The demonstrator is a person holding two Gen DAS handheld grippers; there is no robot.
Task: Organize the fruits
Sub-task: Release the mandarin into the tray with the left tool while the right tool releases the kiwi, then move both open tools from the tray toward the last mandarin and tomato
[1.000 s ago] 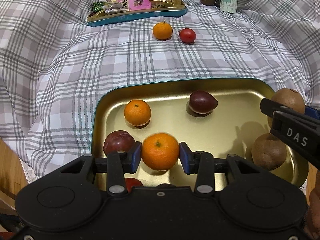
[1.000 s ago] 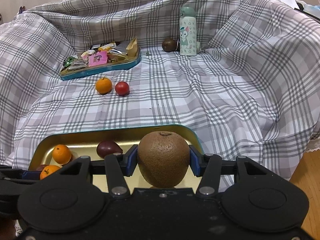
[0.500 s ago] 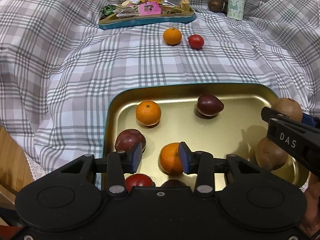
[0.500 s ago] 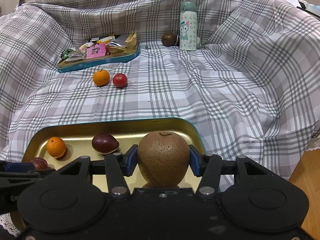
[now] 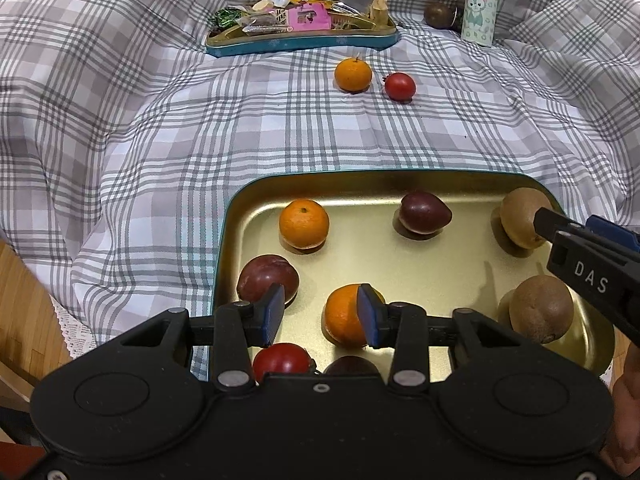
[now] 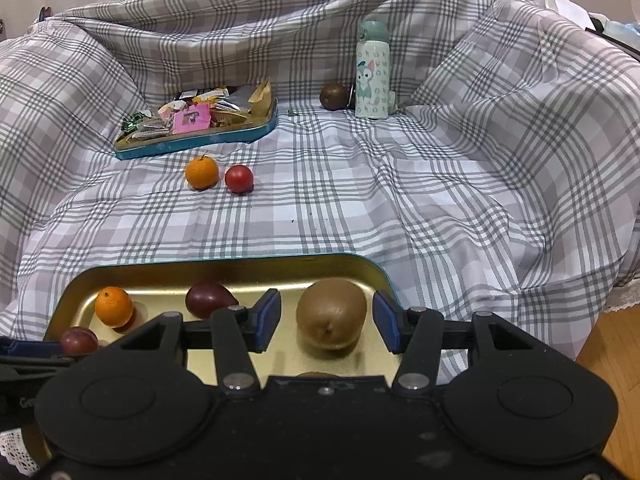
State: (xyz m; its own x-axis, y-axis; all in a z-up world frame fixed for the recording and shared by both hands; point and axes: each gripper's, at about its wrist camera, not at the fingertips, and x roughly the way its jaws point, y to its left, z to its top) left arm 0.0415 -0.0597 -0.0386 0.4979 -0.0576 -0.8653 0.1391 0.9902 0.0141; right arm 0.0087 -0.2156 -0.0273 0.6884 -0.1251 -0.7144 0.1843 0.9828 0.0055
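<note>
**Fruit on the gold tray, both grippers over it**

The only writing that can be read is "DAS", in white on the black side of the right gripper [image 5: 576, 240] where it enters the left wrist view from the right edge. The bottle [image 6: 372, 70] at the back carries a cartoon animal print; any lettering on it is too small to tell. Packets fill the far tin [image 6: 196, 128], one of them pink, and their print is not legible.

The left gripper [image 5: 320, 312] points steeply down over the near left part of the tray [image 5: 400, 178]. Its jaws stand apart with nothing between the pads; the near orange [image 5: 342, 316] lies on the tray below, partly behind the right pad. Around it lie a plum [image 5: 266, 280], a tomato [image 5: 280, 360], a second orange [image 5: 304, 223], a dark pointed fruit [image 5: 424, 213] and a brown fruit [image 5: 540, 314].

The right gripper tilts down over the tray's far right corner. Its jaws are open, with clear gaps on both sides of the kiwi [image 6: 331, 314], which appears to rest on the tray.

On the cloth [image 6: 400, 200] beyond, a third orange [image 6: 202, 172] and a red fruit [image 6: 239, 178] sit just beside each other.
</note>
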